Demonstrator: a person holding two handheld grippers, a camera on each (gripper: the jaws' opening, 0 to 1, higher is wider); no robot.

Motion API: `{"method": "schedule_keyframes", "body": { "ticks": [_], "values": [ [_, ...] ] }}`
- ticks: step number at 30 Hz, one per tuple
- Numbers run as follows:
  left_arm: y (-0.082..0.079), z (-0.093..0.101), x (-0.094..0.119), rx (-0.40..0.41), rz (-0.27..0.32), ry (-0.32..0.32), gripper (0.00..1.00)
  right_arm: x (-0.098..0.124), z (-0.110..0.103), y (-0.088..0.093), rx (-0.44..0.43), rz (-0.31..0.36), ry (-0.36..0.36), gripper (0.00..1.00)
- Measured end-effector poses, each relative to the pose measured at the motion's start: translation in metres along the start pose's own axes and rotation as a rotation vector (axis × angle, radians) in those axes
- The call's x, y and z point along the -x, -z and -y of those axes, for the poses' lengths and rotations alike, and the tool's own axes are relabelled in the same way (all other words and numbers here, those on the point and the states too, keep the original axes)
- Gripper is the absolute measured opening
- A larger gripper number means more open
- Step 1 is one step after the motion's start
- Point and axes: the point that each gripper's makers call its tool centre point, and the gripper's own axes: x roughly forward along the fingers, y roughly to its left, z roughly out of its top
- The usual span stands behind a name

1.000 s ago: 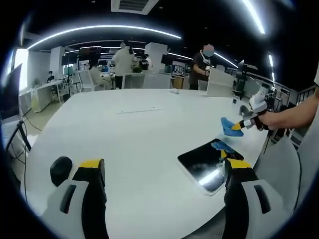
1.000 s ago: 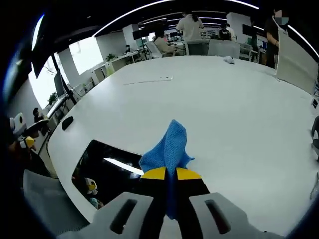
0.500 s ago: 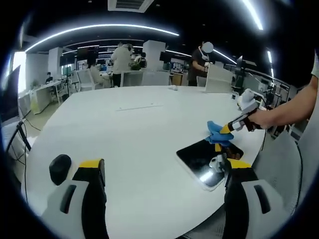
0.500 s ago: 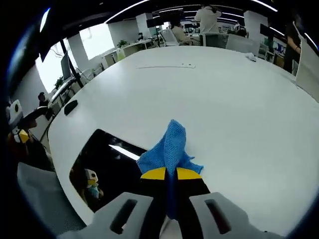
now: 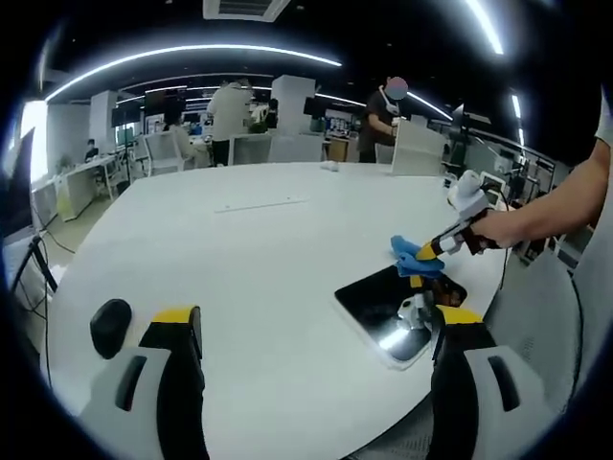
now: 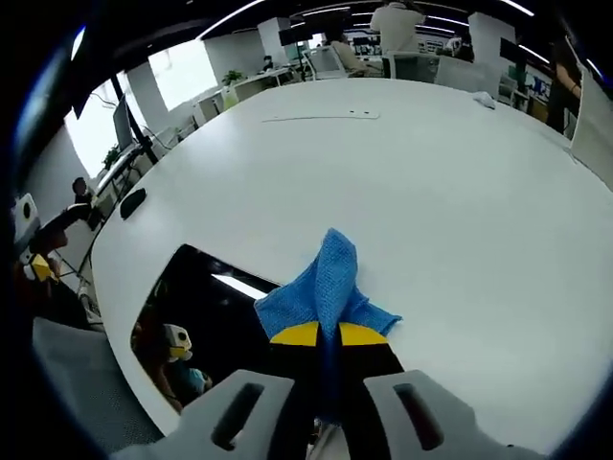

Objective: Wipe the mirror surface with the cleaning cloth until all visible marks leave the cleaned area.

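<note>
— What is changed since the earlier frames?
— Nearer the mirror (image 6: 206,321) the blue cleaning cloth (image 6: 326,287) is now seen; its lower edge is brought to the mirror's right-hand border at the centre of the right gripper view.
— How are the tongs set?
— The right gripper (image 6: 321,335) is clamped on the cloth. The left gripper (image 5: 311,331) is held wide apart with nothing between its jaws.
— Which way is the glass from the cloth?
— Lower left in the right gripper view, its long axis running from upper left to lower right there. It is judged that the right gripper is much the nearer, so the wipe is expected leftward across the dark glass.
</note>
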Motion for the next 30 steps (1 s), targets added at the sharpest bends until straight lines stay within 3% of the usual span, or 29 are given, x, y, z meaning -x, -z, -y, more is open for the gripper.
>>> {"method": "schedule_keyframes", "body": {
  "ticks": [11,30],
  "values": [
    [-0.001,-0.002,0.002,0.012,0.007,-0.008,0.99,-0.016,-0.023,-0.009,0.028,-0.005,-0.037,0.0],
    [0.001,-0.001,0.011,0.035,0.022,-0.023,0.99,-0.038,-0.09,-0.027,0.057,0.006,-0.117,0.0]
  ]
}}
